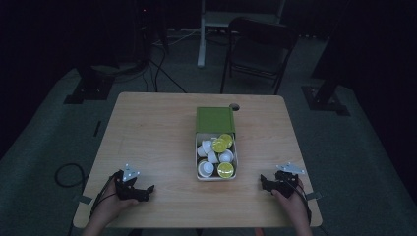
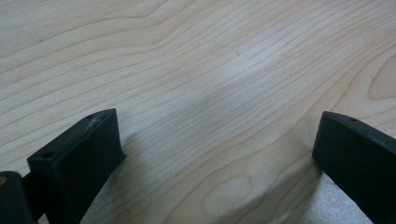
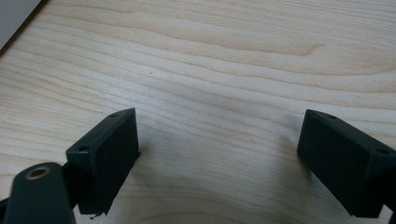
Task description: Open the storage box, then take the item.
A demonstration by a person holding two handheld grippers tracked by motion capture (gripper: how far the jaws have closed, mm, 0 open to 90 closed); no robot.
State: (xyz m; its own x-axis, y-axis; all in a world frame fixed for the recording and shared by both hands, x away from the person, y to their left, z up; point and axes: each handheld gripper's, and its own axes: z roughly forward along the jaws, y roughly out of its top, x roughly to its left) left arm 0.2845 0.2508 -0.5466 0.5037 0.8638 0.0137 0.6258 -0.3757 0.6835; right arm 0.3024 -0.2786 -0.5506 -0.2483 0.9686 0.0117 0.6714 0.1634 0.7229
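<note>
Two grippers rest at the near table [image 1: 147,132] edge in the high view: left gripper [image 1: 147,190], right gripper [image 1: 264,183], the open box of coffee capsules [image 1: 216,156] between them, untouched. Left gripper view: jaws apart, empty. Right gripper view: likewise. Next, probably reaching for a capsule.

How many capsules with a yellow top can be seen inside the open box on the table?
3. Two capsules lie side by side at the far right of the box, one beside the other; the third is at the near right corner. White ones may hide more.
</note>
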